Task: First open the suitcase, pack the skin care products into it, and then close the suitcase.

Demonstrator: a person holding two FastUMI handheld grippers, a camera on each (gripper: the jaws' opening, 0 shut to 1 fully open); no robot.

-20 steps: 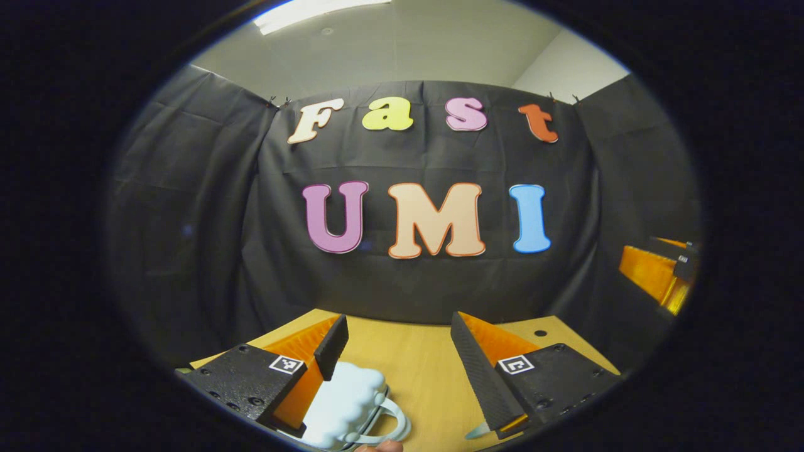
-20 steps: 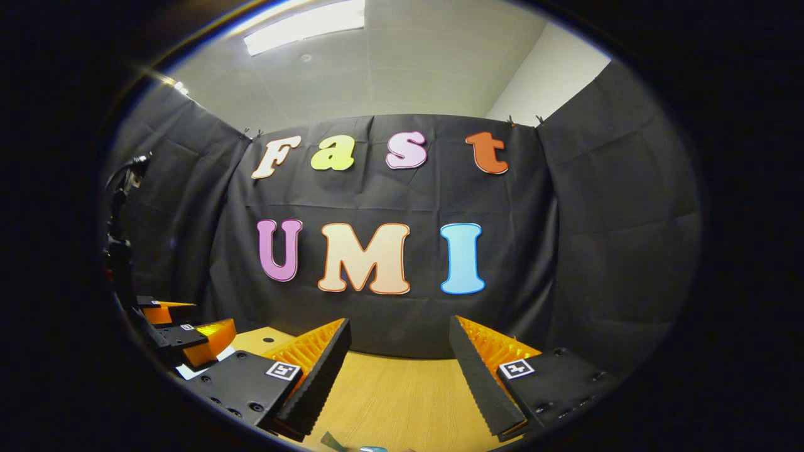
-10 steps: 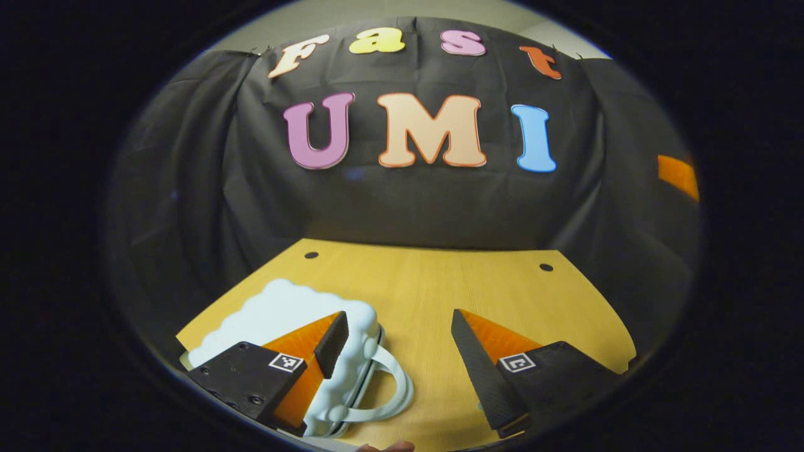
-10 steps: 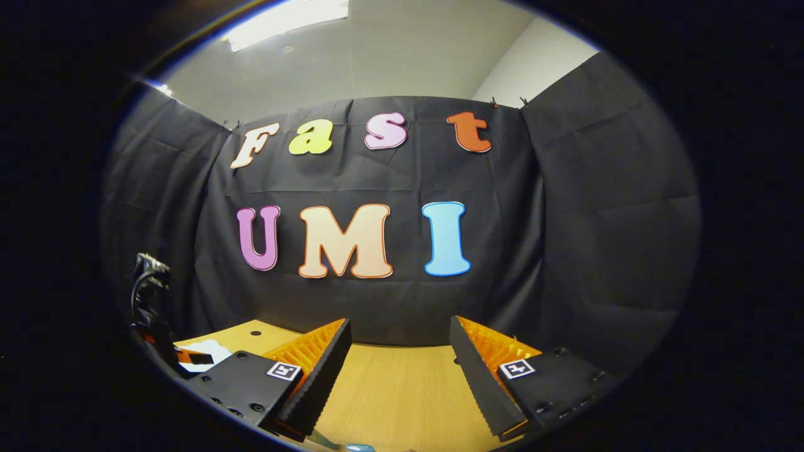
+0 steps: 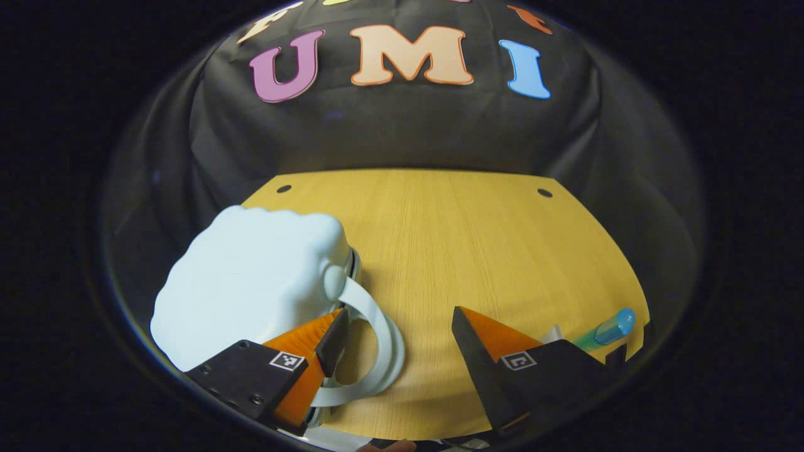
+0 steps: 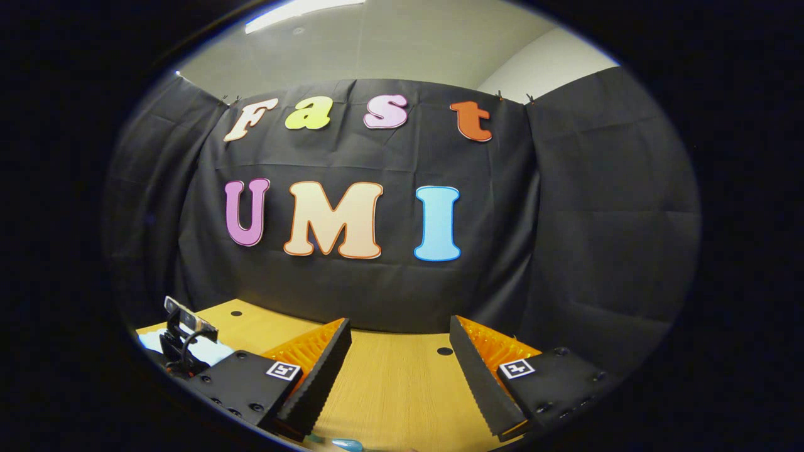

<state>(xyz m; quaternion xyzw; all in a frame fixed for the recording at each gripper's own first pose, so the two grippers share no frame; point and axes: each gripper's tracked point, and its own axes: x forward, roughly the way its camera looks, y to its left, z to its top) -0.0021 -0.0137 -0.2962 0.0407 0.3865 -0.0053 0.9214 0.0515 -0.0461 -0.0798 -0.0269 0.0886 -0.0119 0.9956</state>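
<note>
On the desk, left side, your suitcase sits closed, pale, cloud-shaped, looped handle toward you. Left gripper hovers at that handle, jaws wide, empty; right gripper likewise. Shell looks rigid, light, likely slick: take the handle or seam. Skincare tube lies near right.

A small, pale blue suitcase with a bumpy, cloud-like shell is seen lying flat on the left side of the counter. Its lid is shut. Its round white handle is laid flat on the wood, toward the near edge. A tube with a blue cap is seen well apart, by the right edge.
</note>
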